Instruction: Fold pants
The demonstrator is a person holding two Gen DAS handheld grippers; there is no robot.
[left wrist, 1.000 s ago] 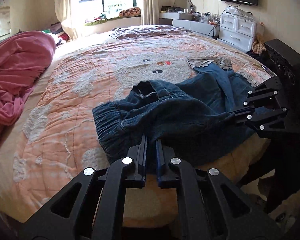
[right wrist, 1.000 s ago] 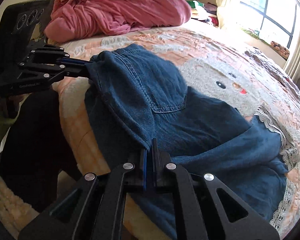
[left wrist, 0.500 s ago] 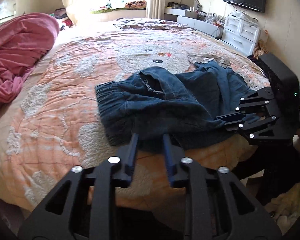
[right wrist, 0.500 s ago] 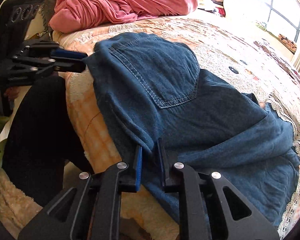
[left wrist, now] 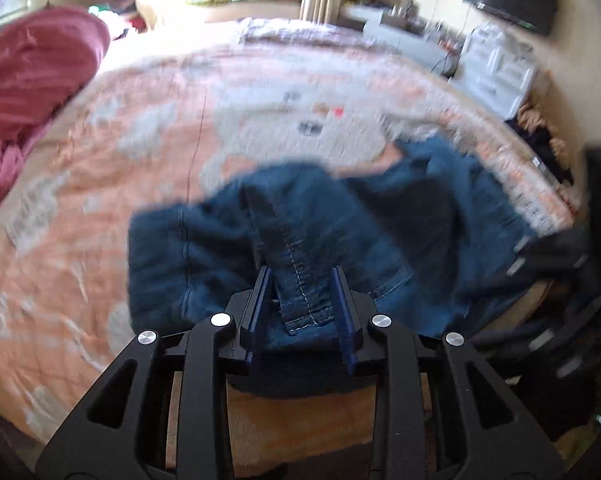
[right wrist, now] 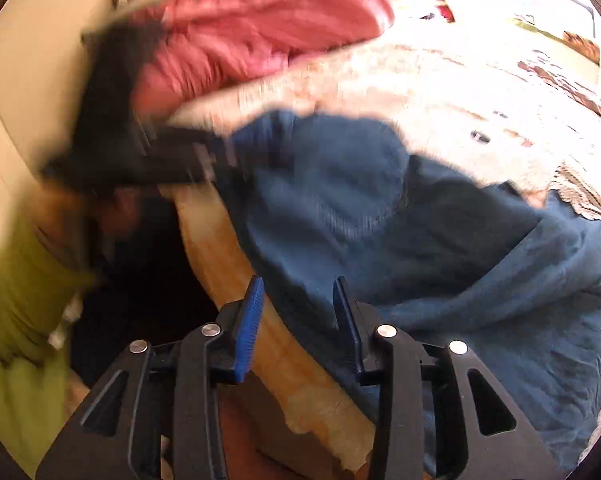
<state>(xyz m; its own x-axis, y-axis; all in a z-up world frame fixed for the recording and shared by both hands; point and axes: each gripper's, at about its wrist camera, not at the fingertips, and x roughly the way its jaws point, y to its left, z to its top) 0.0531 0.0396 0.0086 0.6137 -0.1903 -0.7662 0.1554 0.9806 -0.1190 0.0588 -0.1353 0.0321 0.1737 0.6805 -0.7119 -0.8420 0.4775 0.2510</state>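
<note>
the dark blue denim pants (left wrist: 340, 240) lie bunched at the near edge of the bed, on the peach and white quilted bedspread (left wrist: 100, 208), with part of the cloth hanging over the edge toward the holder. in the right wrist view the pants (right wrist: 420, 232) spread from the bed corner out to the right, a stitched back pocket facing up and the far cloth rumpled near a strip of lace trim (right wrist: 580, 196). the left gripper (left wrist: 302, 300) has its jaws spread wide, and a seamed fold of denim sits between them; the blue pads look apart from the cloth rather than pressing it, so it does not seem to hold anything. the right gripper (right wrist: 298, 312) also has its jaws wide, set over the bed edge where the denim hem meets the bedspread, gripping nothing. judging from how the cloth lies, the pants look doubled over roughly, leg on leg, but the layers are wrinkled and uneven, so the fold is at most partly done; smoothing, squaring the edges and at least one more fold across the length appear to be left. both views are blurred. beyond the pants, a heap of pink bedding (left wrist: 32, 80) lies at the left of the bed, and white drawers (left wrist: 496, 72) stand by the far wall under a dark wall screen (left wrist: 512, 0).
</note>
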